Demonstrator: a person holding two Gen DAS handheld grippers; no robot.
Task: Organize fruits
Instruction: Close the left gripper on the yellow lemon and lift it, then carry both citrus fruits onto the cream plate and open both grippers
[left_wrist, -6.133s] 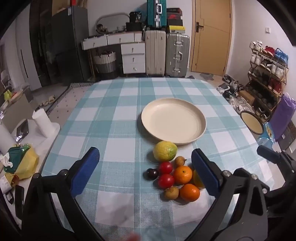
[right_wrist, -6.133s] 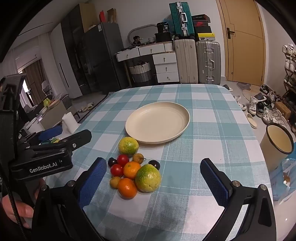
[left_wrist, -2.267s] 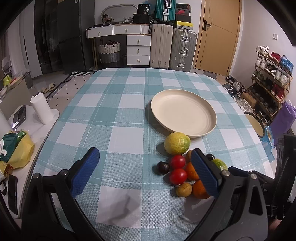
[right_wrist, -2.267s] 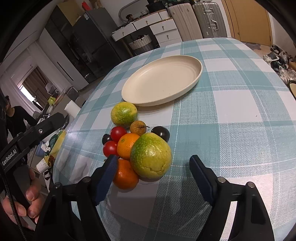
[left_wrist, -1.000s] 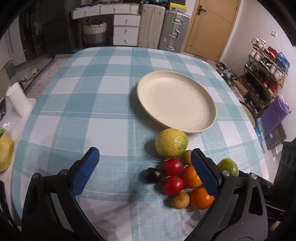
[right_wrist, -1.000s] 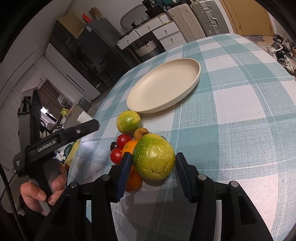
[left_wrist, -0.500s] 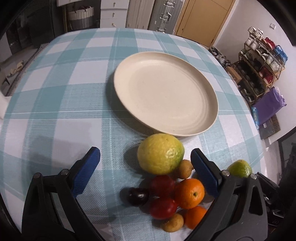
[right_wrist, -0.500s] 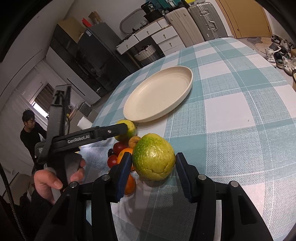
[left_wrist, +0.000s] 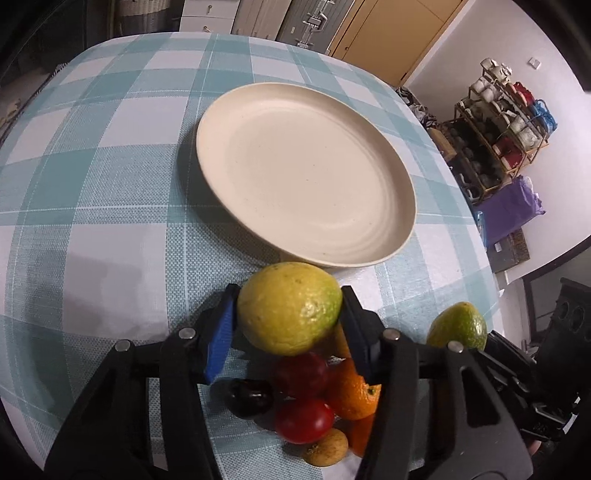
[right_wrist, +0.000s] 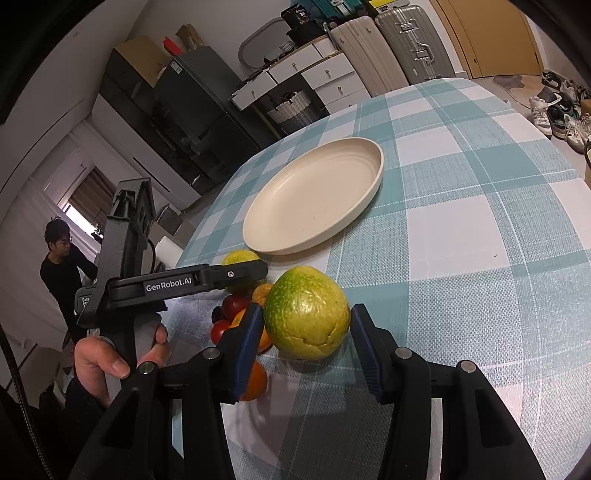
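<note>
My left gripper (left_wrist: 288, 321) is shut on a yellow-green citrus (left_wrist: 288, 308), just short of the cream plate (left_wrist: 400, 206). My right gripper (right_wrist: 306, 328) is shut on a greener citrus (right_wrist: 306, 317), held a little above the cloth; it also shows in the left wrist view (left_wrist: 458, 326). The left gripper shows in the right wrist view (right_wrist: 240, 273). Below lie red tomatoes (left_wrist: 303, 421), oranges (left_wrist: 352, 391), a dark plum (left_wrist: 249, 398) and a small brown fruit (left_wrist: 327, 452). The plate (right_wrist: 314, 206) is empty.
The table wears a teal-and-white check cloth (left_wrist: 92, 192). Its right edge drops off toward a shoe rack (left_wrist: 509, 125) and a purple bag (left_wrist: 513, 206). Suitcases (right_wrist: 399, 48) and drawers stand behind the table. A person (right_wrist: 62, 258) stands at far left.
My left gripper has moved forward and closed on the yellow-green citrus. My right gripper has lifted the greener citrus slightly off the pile and still holds it.
</note>
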